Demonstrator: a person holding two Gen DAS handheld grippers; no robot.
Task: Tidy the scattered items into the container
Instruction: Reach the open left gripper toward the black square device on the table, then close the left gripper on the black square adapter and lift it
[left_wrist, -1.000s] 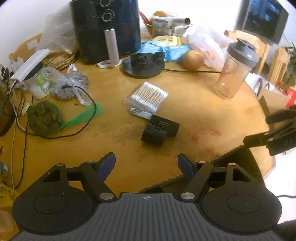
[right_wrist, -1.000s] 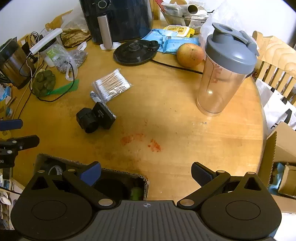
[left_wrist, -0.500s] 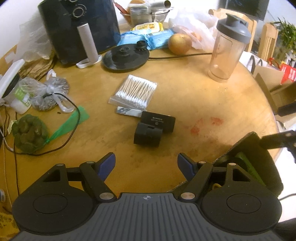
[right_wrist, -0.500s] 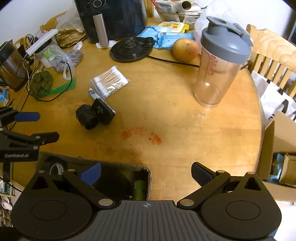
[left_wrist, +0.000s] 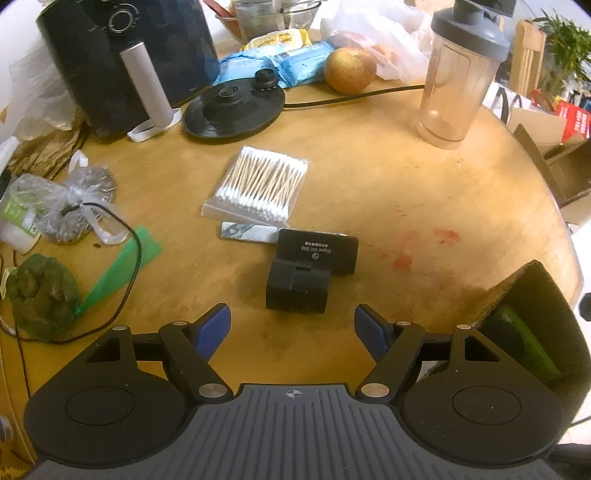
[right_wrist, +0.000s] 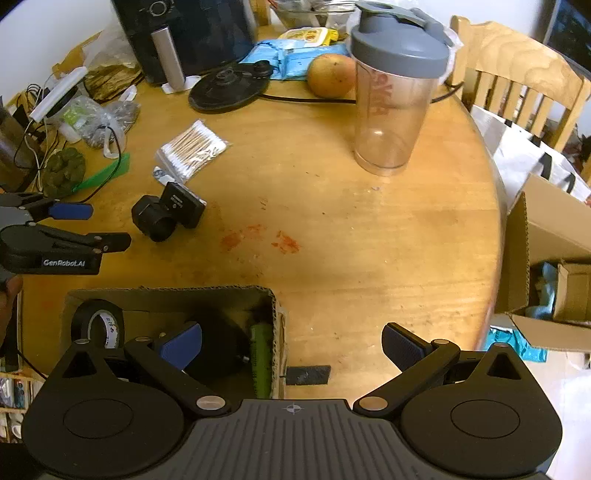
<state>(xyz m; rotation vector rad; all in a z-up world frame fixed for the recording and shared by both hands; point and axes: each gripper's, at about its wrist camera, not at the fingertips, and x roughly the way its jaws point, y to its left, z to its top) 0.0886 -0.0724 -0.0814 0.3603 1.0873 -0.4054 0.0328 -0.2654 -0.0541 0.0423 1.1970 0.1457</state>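
A black boxy gadget (left_wrist: 297, 290) leans on a flat black box (left_wrist: 318, 252) mid-table; both show again as the gadget (right_wrist: 154, 220) and box (right_wrist: 184, 204) in the right wrist view. A bag of cotton swabs (left_wrist: 260, 184) lies behind them over a small marbled packet (left_wrist: 246, 232). My left gripper (left_wrist: 292, 330) hangs open just short of the gadget, nothing between its fingers. My right gripper (right_wrist: 291, 345) is open and empty over the cardboard container (right_wrist: 273, 325), which holds black tape (right_wrist: 96, 325) and a green cylinder (right_wrist: 260, 363). The left gripper (right_wrist: 90, 227) appears at that view's left edge.
A shaker bottle (left_wrist: 460, 77), an apple (left_wrist: 349, 70), a kettle base (left_wrist: 236, 107) with its cord, and an air fryer (left_wrist: 129, 55) stand at the back. Bagged items and a black cable (left_wrist: 122, 236) crowd the left. A wooden chair (right_wrist: 517, 81) and open boxes (right_wrist: 546, 266) are right.
My left gripper has come down and closer to the black gadget, rolling a little. The right gripper shifted slightly, so more of the container shows beneath it. Both stayed open.
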